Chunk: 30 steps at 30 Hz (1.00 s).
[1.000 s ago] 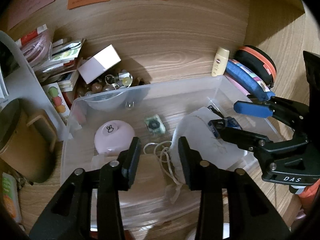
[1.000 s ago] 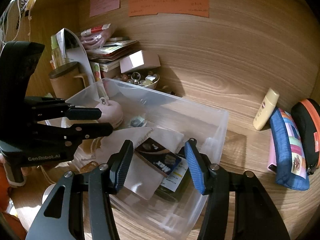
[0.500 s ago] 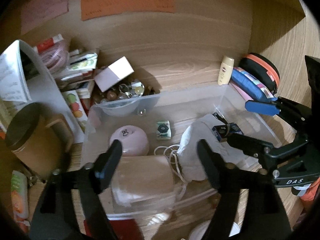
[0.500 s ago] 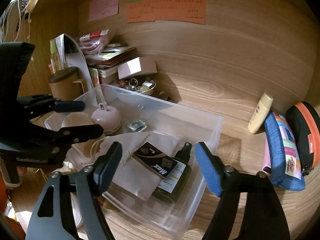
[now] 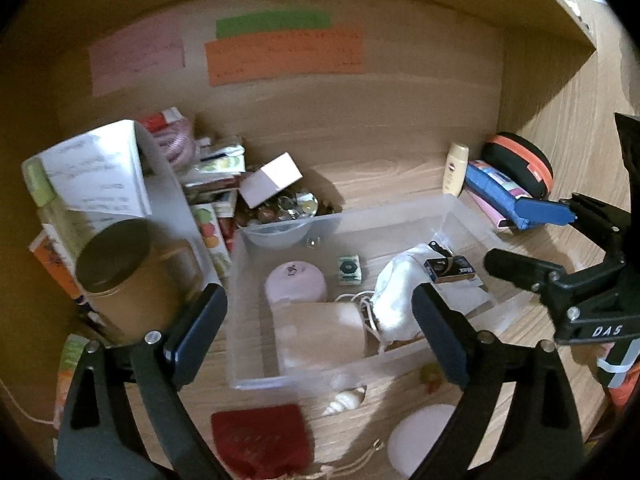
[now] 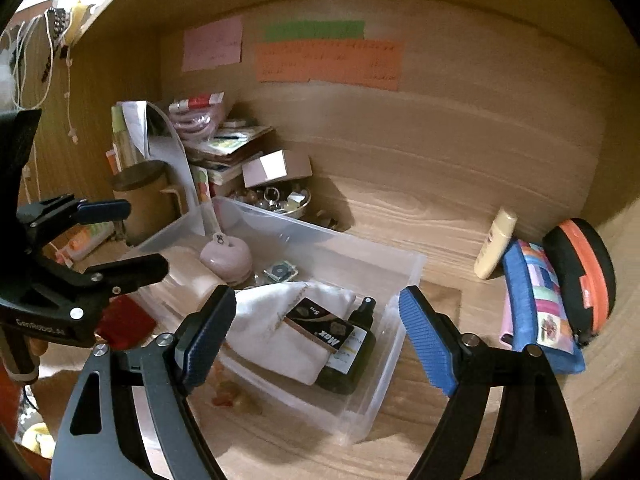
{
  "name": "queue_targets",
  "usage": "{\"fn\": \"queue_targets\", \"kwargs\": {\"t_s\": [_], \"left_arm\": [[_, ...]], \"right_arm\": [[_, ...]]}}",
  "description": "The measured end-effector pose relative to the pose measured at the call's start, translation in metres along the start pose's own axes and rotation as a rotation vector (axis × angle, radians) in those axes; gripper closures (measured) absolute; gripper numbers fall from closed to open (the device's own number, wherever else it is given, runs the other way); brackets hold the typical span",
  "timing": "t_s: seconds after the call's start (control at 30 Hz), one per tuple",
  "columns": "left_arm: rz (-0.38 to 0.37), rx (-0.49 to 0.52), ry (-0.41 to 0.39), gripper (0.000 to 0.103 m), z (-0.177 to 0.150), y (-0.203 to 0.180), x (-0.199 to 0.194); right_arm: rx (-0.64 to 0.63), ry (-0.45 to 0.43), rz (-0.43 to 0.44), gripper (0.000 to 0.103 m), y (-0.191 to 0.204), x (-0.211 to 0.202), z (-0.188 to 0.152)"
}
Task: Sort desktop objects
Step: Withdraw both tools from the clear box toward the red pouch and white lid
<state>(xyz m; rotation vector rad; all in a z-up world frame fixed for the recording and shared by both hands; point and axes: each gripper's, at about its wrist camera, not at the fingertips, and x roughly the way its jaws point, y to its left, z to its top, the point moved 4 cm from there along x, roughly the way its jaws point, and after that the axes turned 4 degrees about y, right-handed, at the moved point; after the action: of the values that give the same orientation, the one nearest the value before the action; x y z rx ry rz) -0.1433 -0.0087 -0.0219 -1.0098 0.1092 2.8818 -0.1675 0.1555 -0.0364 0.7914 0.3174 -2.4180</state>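
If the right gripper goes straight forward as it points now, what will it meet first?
Probably the black Max box lying on the white pouch in the clear bin; depth is unclear. The right gripper holds nothing.

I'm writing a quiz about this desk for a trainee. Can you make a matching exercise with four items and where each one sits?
Things:
1. black Max box
2. red pouch
3. cream bottle
4. pink round case

Places:
A. on the desk in front of the clear bin
B. standing by the blue pencil case
C. on the white cloth bag in the bin
D. far end of the bin, beside the small green packet

Pairs: 1-C, 2-A, 3-B, 4-D
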Motion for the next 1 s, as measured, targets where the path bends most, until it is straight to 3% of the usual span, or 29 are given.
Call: {"fn": "queue_targets", "kwargs": {"t_s": [0.43,0.67,1.0], "left_arm": [[0.043,-0.073,-0.007,0.006,-0.031,0.048,-0.029],[0.043,-0.095,0.048,0.006,-0.059,0.069,-0.026],[-0.009,-0.060,0.154,0.006,-0.094,0.064,0.009]], "right_arm": [[0.096,0.006,-0.021,0.021,0.004,-0.025,-0.020],[0.137,0.066,-0.016,0.021,0.012,-0.014,-0.041],[0.177,0.116,-0.045,0.023,0.025,-0.005,-0.065]]}}
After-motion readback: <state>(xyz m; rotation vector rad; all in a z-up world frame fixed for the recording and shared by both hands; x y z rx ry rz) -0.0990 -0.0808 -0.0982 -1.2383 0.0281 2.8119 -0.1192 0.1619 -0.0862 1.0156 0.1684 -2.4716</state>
